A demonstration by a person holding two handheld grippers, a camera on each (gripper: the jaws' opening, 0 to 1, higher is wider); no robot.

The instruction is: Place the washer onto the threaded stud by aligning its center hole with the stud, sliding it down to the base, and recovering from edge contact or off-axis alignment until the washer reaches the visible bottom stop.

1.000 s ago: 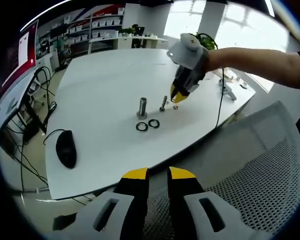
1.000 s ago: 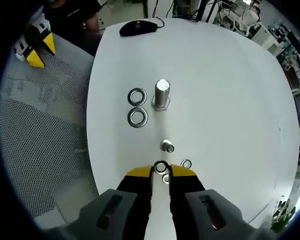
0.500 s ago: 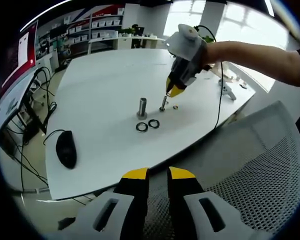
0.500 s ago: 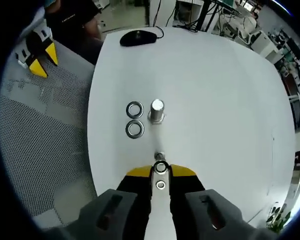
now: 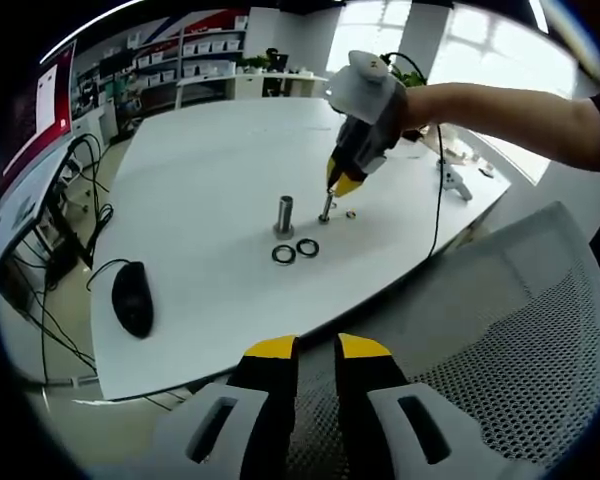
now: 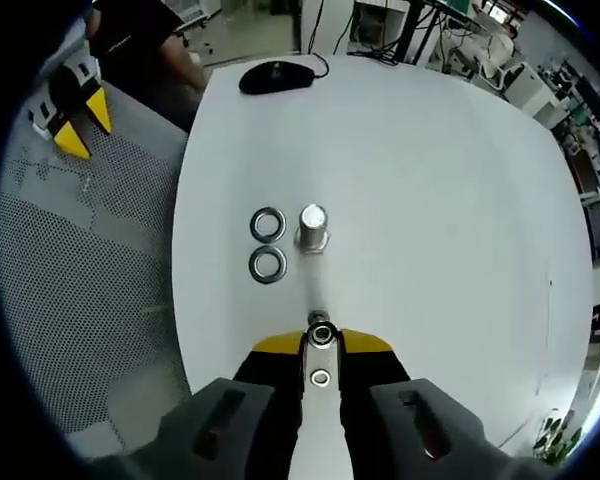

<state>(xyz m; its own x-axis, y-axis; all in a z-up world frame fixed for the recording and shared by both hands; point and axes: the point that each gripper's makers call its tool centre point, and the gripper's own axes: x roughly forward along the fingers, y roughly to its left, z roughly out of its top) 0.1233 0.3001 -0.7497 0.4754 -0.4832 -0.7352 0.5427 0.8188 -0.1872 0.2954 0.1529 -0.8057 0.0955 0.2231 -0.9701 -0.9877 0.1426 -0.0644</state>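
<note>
White tabletop [image 6: 430, 180] carries the work, with shelving and cables behind it. On it stand a large stud [image 6: 313, 227] with two large washers [image 6: 268, 244] just beside it, and a small stud [image 5: 326, 208] upright nearer the right gripper. A mouse [image 6: 272, 76] lies well apart at the table's far end. A further small washer [image 5: 351, 214] lies on the table just beside the small stud.

Right gripper [image 6: 321, 340] is closed on a small washer [image 6: 321, 334], pinched between the yellow tips. In the right gripper view the washer sits directly over the small stud's top, hole facing the camera; whether it has begun to thread on cannot be told. Left gripper [image 5: 316, 348] hangs over a mesh chair [image 5: 540, 340], well apart from the work, its jaws close together with nothing between them.

Orientation: the small stud's long axis runs vertical from the table. The washer lies flat, roughly level, its hole axis appearing close to the stud's.

Judgement on the step in hand: keep the washer level and centred, lower straight along the stud axis, and let go only once the hole has cleared the tip. If an edge catches the thread, lift slightly, re-centre and lower again rather than pressing.
</note>
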